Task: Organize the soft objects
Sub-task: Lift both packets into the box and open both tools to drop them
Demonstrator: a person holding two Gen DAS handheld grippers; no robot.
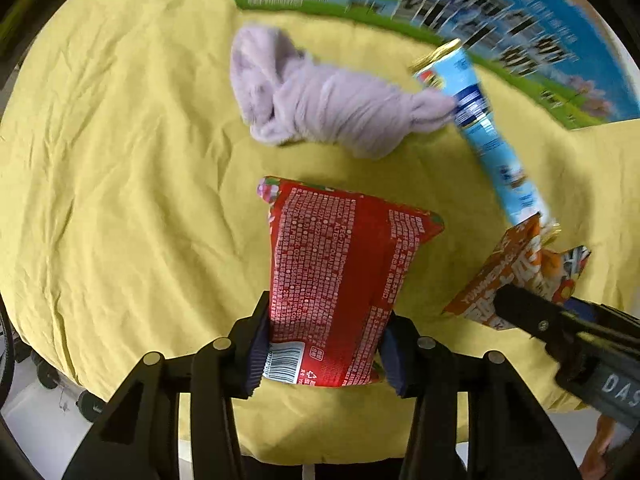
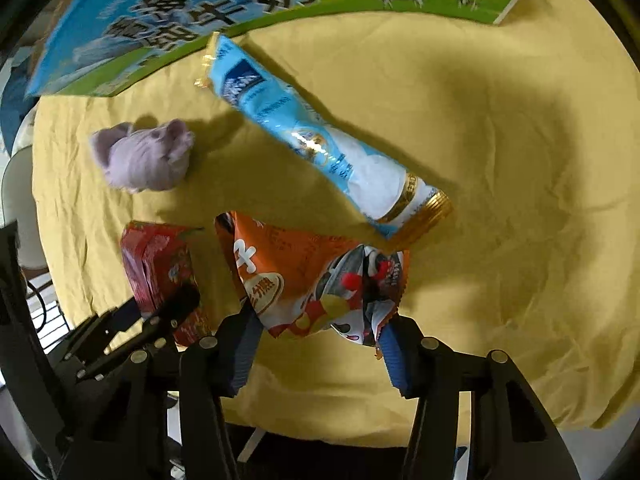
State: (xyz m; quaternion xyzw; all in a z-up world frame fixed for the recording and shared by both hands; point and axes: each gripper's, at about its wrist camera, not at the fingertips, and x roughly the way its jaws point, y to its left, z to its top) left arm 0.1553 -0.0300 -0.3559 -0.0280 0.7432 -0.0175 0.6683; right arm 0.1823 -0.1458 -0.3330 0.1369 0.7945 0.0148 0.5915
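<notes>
While left tongs (image 1: 324,344) pinch red packet (image 1: 340,276), right tongs (image 2: 316,344) orange

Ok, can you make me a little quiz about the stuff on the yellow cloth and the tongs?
1. True or false: the left tongs hold the red packet.
2. Which thing do the right tongs grip?
A. the purple cloth bundle
B. the orange snack bag
C. the blue tube packet
3. Fill in: the big printed box at the far edge of the yellow cloth shows black-and-white ____ on green grass.

Key: 1 true. 2 B. 3 cows.
</notes>
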